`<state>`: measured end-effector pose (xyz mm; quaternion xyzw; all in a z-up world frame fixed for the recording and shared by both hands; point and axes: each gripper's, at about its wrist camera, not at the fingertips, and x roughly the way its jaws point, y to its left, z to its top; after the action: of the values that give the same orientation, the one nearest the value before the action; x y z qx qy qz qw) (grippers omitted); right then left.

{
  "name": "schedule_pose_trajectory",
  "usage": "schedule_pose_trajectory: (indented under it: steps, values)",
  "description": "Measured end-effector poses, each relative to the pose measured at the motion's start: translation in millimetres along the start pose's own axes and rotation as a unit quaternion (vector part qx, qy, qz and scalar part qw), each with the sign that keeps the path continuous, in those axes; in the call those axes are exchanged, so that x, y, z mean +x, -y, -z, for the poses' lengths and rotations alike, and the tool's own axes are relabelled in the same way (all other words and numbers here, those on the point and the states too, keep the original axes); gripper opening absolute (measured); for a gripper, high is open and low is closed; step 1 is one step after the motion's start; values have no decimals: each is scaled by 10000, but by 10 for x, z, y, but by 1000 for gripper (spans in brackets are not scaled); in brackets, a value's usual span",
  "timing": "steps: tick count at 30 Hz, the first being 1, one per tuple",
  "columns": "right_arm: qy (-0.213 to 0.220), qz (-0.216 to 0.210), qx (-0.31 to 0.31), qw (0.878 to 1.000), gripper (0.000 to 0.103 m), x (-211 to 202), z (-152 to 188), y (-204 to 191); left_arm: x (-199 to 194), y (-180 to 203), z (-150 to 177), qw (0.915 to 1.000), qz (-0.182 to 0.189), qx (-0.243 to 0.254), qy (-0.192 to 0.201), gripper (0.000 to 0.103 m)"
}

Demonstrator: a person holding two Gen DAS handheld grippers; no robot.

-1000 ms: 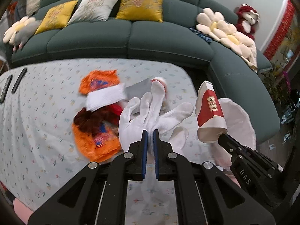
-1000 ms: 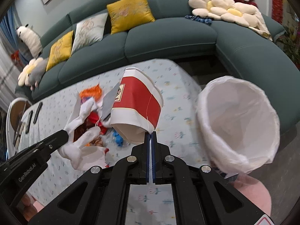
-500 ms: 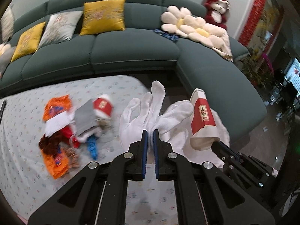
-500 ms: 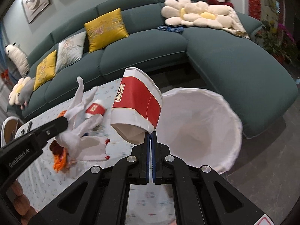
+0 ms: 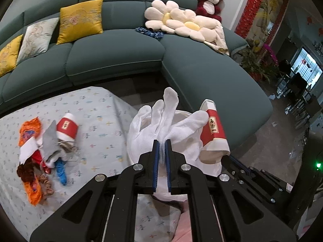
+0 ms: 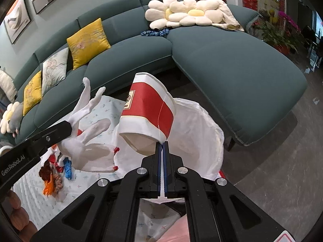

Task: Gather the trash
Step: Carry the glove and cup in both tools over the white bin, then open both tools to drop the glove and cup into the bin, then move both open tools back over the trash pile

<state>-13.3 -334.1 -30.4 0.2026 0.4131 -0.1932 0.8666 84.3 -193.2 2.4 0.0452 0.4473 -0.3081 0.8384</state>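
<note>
- The left gripper (image 5: pixel 162 141) was clamped on a limp white glove (image 5: pixel 161 119), its jaws pinching the cloth near the palm while the glove's digits splayed up and outward.
- The right gripper (image 6: pixel 162 144) was clenched on the rim of a crushed red-and-white paper cup (image 6: pixel 148 113), held tilted with its mouth toward the camera.
- Both loads hung above the white trash bag (image 6: pixel 201 141), the glove over the bag's side nearest the table and the cup over the bag's middle.
- By my reading the step in hand was the drop into the bag; doing it well meant getting each item fully inside the bag's rim before letting go.
- The glove looked likely to snag on the bag's edge or drape toward the table, so it probably needed to go further toward the bag's centre first.
- The cup, being stiff and light, could bounce off the soft bag wall; a low release seemed safer.
- Beside the bag stood the table (image 5: pixel 97 109), and on it, well apart from the bag, more trash waited: a second paper cup (image 5: pixel 66 128), orange wrappers (image 5: pixel 29 130) and a blue scrap (image 5: pixel 61 170).
</note>
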Motion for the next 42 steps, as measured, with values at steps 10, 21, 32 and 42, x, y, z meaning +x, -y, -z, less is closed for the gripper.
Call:
schedule_pose_trajectory:
  steps: [10, 21, 32, 42]
  values:
    - [57, -9, 161, 9999, 8, 58, -65, 67, 105, 130, -44, 9999, -47, 161, -13, 13]
    - [161, 78, 164, 9997, 29, -37, -80, 46, 51, 13, -64, 9995, -282, -97, 62, 49]
    - [254, -16, -75, 9996, 35, -157, -85, -227, -125, -230, -19, 9983, -460, -303, 192, 49]
    - [290, -85, -428, 9986, 45, -238, -36, -592, -313, -544, 32, 9960, -630, -565, 296, 49]
